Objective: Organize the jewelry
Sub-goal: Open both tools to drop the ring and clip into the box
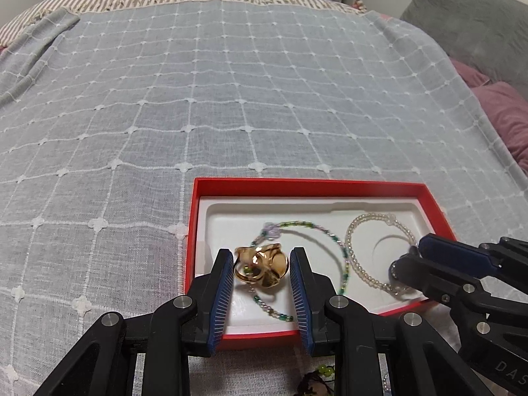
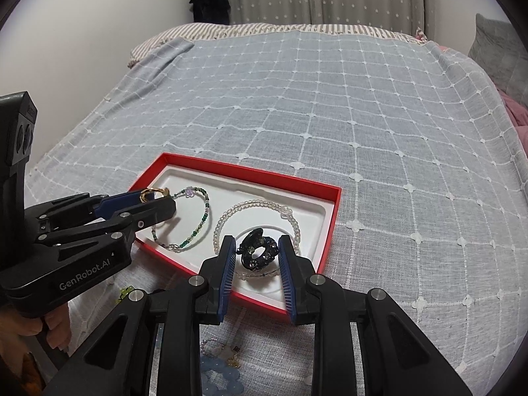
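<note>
- The left gripper point(image 1: 260, 265) has its fingers point(image 1: 220, 283) clamped on a gold ring point(image 1: 260, 264), low over the red box point(image 1: 307, 185).
- The right gripper point(image 2: 257, 252) fingers point(image 2: 227, 264) pinch a black ring point(image 2: 258, 253) above the same box.
- A green bead bracelet point(image 2: 198, 227) and a clear bead bracelet point(image 2: 231, 214) lie inside the box on the bed point(image 1: 231, 99).

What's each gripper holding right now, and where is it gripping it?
Left gripper pinches the gold metal ring cluster by its outer sides. Right gripper clamps the black sparkly ring-shaped piece across its outer edges.
</note>
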The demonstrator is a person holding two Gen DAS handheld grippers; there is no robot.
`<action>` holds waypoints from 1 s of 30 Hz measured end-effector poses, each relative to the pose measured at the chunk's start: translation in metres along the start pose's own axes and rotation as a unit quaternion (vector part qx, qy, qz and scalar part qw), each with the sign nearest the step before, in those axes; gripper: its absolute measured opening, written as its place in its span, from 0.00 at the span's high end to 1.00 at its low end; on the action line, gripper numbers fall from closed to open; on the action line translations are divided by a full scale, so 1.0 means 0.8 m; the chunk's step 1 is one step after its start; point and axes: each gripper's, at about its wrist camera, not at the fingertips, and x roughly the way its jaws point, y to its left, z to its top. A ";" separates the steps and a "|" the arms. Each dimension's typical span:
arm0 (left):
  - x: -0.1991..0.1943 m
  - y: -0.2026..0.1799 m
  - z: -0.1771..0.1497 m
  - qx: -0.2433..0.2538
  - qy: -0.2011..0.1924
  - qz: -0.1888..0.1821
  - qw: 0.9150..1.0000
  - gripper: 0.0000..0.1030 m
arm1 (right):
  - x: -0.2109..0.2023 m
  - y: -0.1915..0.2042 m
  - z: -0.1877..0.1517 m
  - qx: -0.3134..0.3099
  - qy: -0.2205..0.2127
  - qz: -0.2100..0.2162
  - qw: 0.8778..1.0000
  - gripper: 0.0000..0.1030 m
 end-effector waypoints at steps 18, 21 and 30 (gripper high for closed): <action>-0.056 -0.014 -0.015 0.026 -0.014 -0.007 1.000 0.28 | -0.063 0.004 -0.009 0.004 -0.019 -0.003 1.000 0.43; -0.066 -0.015 -0.021 0.031 -0.014 -0.007 0.999 0.18 | -0.074 0.006 -0.015 0.007 -0.017 -0.005 1.000 0.37; -0.073 -0.008 -0.042 0.030 0.017 -0.003 0.999 0.10 | -0.094 0.013 -0.035 -0.001 -0.006 -0.014 1.000 0.33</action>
